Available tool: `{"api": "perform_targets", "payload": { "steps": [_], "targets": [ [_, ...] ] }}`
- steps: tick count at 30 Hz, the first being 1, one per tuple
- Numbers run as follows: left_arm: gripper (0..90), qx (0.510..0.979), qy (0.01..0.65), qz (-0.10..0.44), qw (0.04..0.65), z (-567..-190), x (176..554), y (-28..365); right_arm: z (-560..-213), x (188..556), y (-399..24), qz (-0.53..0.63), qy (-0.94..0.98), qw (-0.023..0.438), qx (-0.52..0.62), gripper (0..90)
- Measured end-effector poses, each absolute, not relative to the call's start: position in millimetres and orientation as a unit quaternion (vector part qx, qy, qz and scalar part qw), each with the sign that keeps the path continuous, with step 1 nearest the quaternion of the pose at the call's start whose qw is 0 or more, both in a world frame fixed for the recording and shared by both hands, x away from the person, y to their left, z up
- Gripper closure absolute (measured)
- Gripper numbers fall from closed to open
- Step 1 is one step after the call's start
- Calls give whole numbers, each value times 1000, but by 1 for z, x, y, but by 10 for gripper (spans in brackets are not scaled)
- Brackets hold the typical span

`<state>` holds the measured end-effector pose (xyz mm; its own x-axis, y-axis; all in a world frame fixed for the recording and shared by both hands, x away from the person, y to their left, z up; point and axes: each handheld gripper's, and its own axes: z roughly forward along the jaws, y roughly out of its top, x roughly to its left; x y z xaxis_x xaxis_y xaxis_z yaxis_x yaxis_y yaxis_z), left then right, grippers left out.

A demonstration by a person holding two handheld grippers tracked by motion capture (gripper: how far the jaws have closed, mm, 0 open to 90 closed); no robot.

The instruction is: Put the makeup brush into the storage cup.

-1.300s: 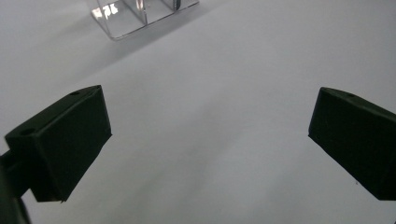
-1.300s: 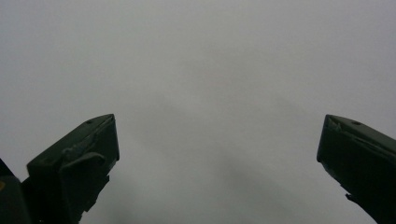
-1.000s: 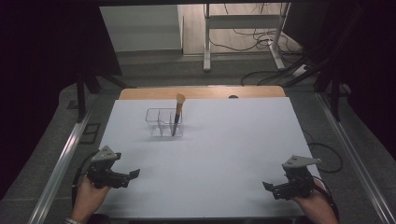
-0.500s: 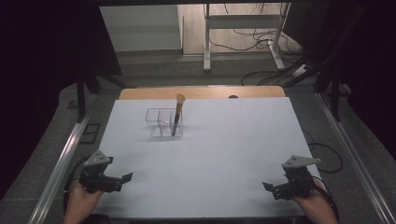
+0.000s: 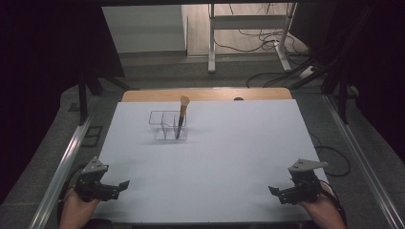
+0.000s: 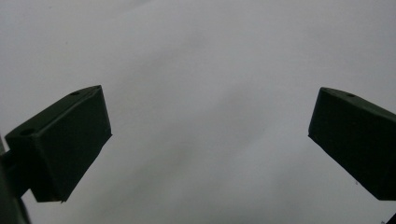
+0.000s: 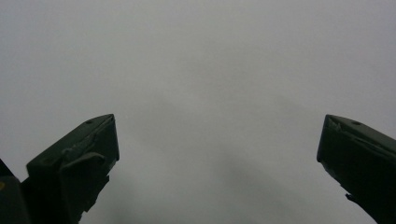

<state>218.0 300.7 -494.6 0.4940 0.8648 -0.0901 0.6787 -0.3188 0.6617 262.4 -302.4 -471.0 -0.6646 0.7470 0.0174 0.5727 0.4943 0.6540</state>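
Dark curtains and a grey floor with trailing cables surround the counter (image 5: 215, 162), whose white sheet covers nearly all of it, leaving a strip of bare wood along the far edge. Beyond that edge stands a white metal frame (image 5: 248, 24) on the floor.

Toward the far left part of the white sheet sits a clear organizer (image 5: 167, 125) with several compartments. A makeup brush (image 5: 181, 117) stands nearly upright in its right-hand compartment, dark handle down and tan bristles up, rising above the rim.

At the near left corner, the left tool (image 5: 125, 184) rests low over the sheet in the person's hand, pointing inward to the right. In the left gripper view its jaws stand wide apart with bare white sheet between them. At the near right corner, the right tool (image 5: 271, 190) is held the same way, pointing inward to the left; the right gripper view shows its jaws wide apart too, holding nothing. Both tools are well apart from the organizer and brush.
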Motion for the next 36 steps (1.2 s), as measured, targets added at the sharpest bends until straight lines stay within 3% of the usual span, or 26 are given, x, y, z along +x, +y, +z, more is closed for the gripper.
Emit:
{"api": "perform_targets", "payload": {
  "steps": [36],
  "targets": [
    [0,796,501,119,319,-506,200,316,-472,263,-302,316,856,136,387,0]
  ]
}}
